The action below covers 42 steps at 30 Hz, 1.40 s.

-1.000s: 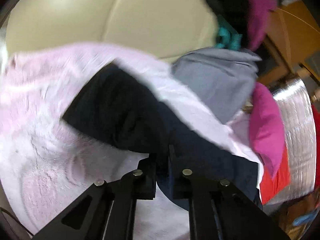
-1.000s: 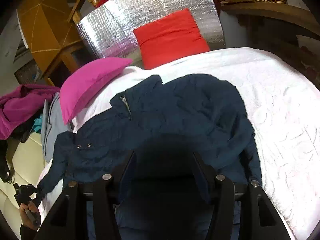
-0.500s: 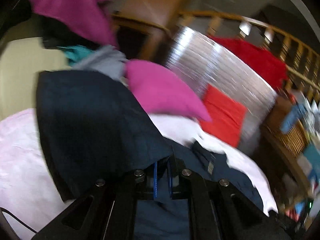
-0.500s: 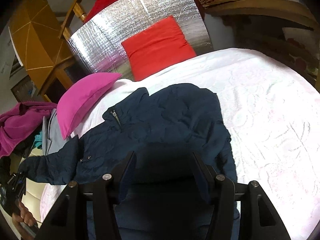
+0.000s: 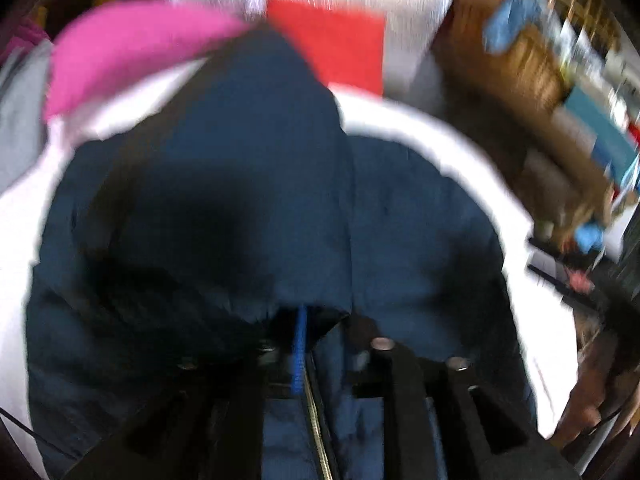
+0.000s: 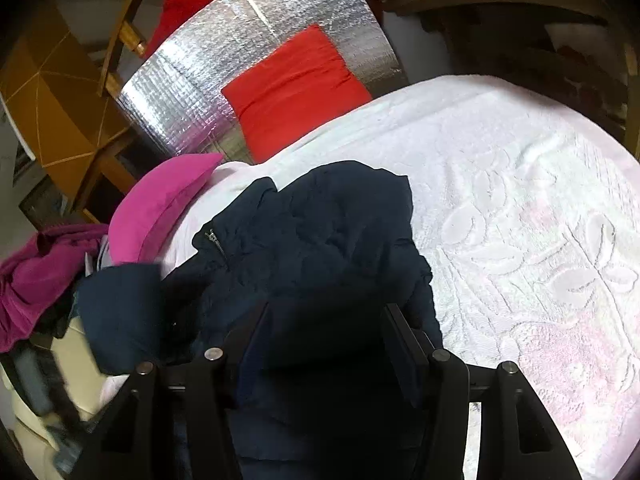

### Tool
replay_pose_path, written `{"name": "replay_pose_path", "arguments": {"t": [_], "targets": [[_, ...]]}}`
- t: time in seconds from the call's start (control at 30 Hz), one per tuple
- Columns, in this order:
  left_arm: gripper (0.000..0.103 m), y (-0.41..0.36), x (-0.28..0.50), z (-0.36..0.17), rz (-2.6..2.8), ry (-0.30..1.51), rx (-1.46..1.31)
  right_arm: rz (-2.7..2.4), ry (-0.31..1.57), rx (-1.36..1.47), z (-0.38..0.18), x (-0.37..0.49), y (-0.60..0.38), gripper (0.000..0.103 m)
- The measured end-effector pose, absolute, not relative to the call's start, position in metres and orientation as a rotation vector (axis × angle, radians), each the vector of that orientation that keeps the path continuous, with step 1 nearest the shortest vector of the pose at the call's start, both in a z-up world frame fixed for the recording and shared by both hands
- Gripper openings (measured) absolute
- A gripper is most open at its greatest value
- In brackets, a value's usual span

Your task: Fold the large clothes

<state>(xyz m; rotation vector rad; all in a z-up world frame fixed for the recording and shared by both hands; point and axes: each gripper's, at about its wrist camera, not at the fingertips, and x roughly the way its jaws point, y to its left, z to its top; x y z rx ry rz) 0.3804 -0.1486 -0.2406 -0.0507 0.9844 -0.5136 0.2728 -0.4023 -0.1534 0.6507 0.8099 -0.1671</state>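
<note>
Navy jacket (image 6: pixel 320 240) sprawled on white bedspread (image 6: pixel 520 220); left gripper (image 5: pixel 316 344) pinching sleeve, right gripper (image 6: pixel 324 328) spread wide over jacket. Pink pillow (image 6: pixel 160 204), red cushion (image 6: pixel 292 88), clothes heap (image 6: pixel 36 276) crowd bedside.

White textured bedspread (image 6: pixel 520 208), navy jacket (image 6: pixel 320 240) spread across it, pink cushion (image 6: pixel 160 204) seemingly at its edge

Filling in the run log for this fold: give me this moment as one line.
left gripper: shut on navy jacket sleeve | right gripper: open over jacket | surface: white bedspread
</note>
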Motion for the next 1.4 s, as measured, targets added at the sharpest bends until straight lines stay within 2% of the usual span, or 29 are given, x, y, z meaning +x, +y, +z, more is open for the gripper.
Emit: {"name": "replay_pose_path", "arguments": {"t": [0.1, 0.27, 0.33, 0.43, 0.63, 0.73, 1.07, 1.23, 1.4], "targets": [[0.046, -0.149, 0.374, -0.241, -0.543, 1.008, -0.034, -0.159, 0.811, 0.671, -0.154, 0.274, -0.406, 0.059], [0.066, -0.123, 0.365, -0.207, -0.587, 0.911, -0.039, -0.103, 0.816, 0.694, -0.154, 0.278, -0.401, 0.059], [0.067, -0.105, 0.362, -0.197, -0.612, 0.890, -0.079, -0.066, 0.821, 0.713, -0.154, 0.280, -0.397, 0.061], [0.069, -0.076, 0.361, -0.192, -0.573, 0.865, -0.140, -0.012, 0.838, 0.740, -0.158, 0.284, -0.389, 0.072], [0.070, -0.008, 0.384, -0.210, -0.311, 0.902, -0.315, 0.032, 0.948, 0.838, -0.188, 0.298, -0.381, 0.072], [0.070, 0.014, 0.394, -0.218, -0.210, 0.911, -0.373, 0.011, 0.931, 0.862, -0.190, 0.296, -0.390, 0.072], [0.069, 0.006, 0.410, -0.238, -0.066, 0.977, -0.321, 0.117, 1.065, 0.970, -0.226, 0.300, -0.381, 0.071], [0.069, 0.002, 0.405, -0.236, -0.054, 0.984, -0.292, 0.152, 1.118, 0.873, -0.231, 0.303, -0.348, 0.041], [0.069, 0.001, 0.407, -0.238, -0.042, 0.996, -0.293, 0.136, 1.072, 0.825, -0.219, 0.301, -0.346, 0.025]]}}
